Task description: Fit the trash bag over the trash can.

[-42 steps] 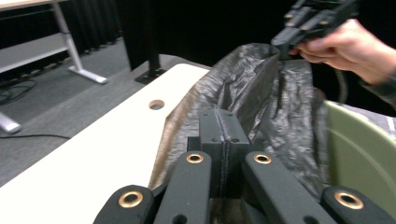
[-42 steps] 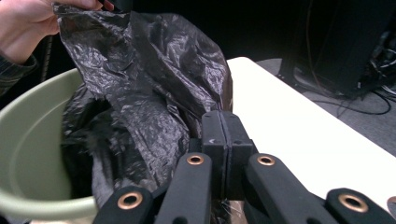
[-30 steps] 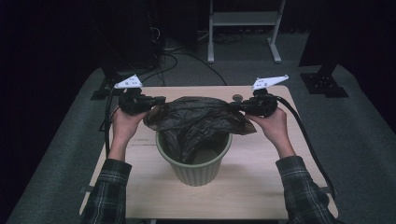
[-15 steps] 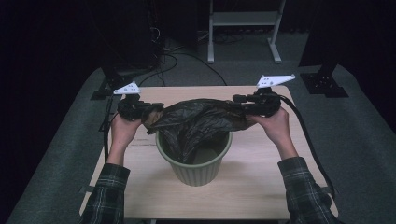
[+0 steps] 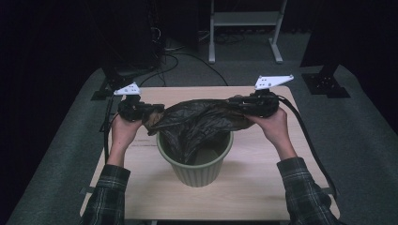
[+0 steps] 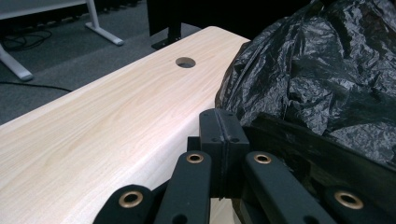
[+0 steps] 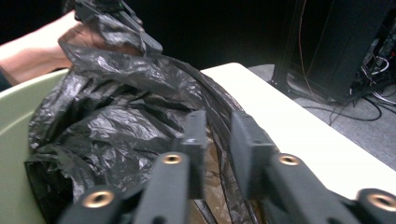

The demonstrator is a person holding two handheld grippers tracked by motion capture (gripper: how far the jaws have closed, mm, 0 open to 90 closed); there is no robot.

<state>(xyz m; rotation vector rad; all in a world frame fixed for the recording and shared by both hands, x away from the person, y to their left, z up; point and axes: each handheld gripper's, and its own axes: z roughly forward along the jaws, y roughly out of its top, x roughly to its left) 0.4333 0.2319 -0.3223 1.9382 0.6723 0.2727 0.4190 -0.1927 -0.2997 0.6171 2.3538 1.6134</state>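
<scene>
A black plastic bag (image 5: 197, 119) is stretched over the mouth of a green bin (image 5: 197, 171) on the wooden table (image 5: 263, 187). My left gripper (image 5: 152, 112) holds the bag's left edge. In the left gripper view its jaws (image 6: 219, 126) are pressed together, with the bag (image 6: 327, 70) running off to the right. My right gripper (image 5: 232, 102) has the right edge. Its jaws (image 7: 218, 135) have just been closing, and the bunched rim of the bag (image 7: 116, 121) is pinched between them. The rest of the bag hangs into the bin (image 7: 14, 121).
The table (image 6: 116, 116) has a round cable hole (image 6: 185, 62) near its far edge. Grey carpet surrounds it. A white desk frame (image 5: 244, 28) and dark equipment with cables (image 5: 164, 51) stand beyond. The other hand (image 7: 28, 51) is across the bin.
The bag's top now lies a little flatter and wider between the grippers. Both hands have stayed nearly where they were.
</scene>
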